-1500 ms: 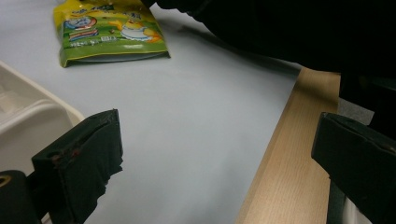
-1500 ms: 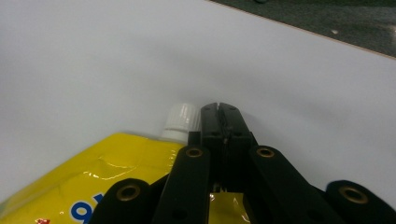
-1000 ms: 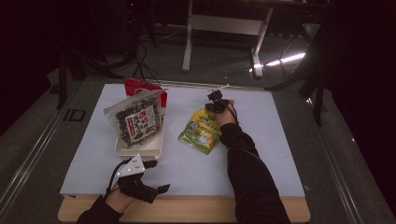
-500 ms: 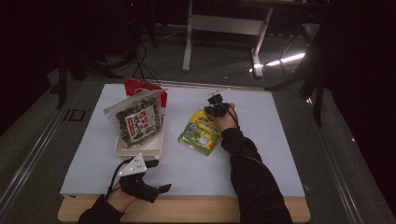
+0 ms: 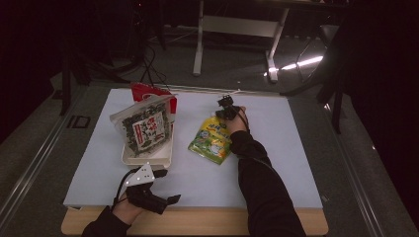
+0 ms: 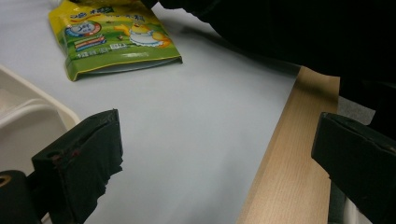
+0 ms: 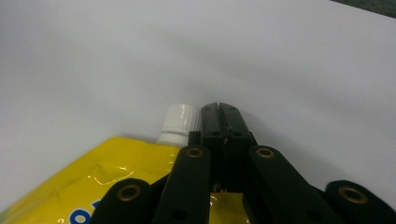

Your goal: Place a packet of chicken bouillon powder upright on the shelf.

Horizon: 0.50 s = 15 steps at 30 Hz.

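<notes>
A yellow-green spouted pouch (image 5: 211,140) lies flat in the middle of the white mat. In the right gripper view its white cap (image 7: 180,122) sits just left of my right gripper (image 7: 220,109), whose jaws are pressed together over the pouch's (image 7: 116,172) top corner. I cannot tell whether they pinch its edge. From above, the right gripper (image 5: 227,106) is at the pouch's far end. My left gripper (image 5: 167,186) rests near the table's front edge. Its jaws (image 6: 215,135) stand wide open with nothing between them, and the pouch (image 6: 116,35) lies farther off.
A white tray (image 5: 148,160) left of the pouch holds a dark seaweed packet (image 5: 145,129), and a red packet (image 5: 146,91) stands behind it. The wooden table edge (image 6: 280,177) runs beside the left gripper. The person's dark right sleeve (image 5: 262,182) crosses the mat's right half.
</notes>
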Each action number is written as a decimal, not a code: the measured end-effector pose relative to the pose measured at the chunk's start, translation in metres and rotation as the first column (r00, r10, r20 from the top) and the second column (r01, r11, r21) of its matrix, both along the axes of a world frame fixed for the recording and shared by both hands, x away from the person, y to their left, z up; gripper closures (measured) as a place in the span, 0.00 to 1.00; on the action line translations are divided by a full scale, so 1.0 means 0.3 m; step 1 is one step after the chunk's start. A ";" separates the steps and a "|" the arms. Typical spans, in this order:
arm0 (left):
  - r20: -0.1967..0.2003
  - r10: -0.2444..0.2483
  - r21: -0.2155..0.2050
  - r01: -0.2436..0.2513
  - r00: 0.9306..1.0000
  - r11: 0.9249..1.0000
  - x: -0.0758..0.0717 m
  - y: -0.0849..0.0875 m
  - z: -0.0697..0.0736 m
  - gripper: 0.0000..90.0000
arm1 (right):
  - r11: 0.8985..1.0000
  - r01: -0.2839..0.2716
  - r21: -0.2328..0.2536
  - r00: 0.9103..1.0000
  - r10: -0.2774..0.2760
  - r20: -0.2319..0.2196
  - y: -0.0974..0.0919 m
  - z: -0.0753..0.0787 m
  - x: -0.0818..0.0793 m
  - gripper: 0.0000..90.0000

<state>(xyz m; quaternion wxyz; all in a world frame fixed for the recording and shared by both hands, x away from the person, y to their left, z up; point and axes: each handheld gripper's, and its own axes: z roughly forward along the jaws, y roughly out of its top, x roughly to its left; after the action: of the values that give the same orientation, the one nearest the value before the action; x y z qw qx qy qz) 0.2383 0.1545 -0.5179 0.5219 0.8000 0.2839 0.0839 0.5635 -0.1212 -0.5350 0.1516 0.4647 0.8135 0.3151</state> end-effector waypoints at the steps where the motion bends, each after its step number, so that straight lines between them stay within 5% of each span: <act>1: 0.002 -0.001 0.002 0.001 1.000 1.000 -0.001 0.000 0.001 0.03 | 1.000 -0.007 0.002 1.000 0.007 -0.003 0.000 0.000 -0.003 1.00; 15: 0.006 -0.007 0.003 0.007 1.000 1.000 -0.002 -0.010 0.004 0.03 | 0.988 -0.152 0.020 0.988 0.152 -0.013 0.032 -0.004 -0.114 1.00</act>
<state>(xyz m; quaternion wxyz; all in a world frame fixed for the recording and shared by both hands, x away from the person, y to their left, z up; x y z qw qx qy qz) 0.2377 0.1515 -0.5165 0.5219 0.8014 0.2796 0.0849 0.5294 -0.1116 -0.5362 0.1167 0.4051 0.8446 0.3299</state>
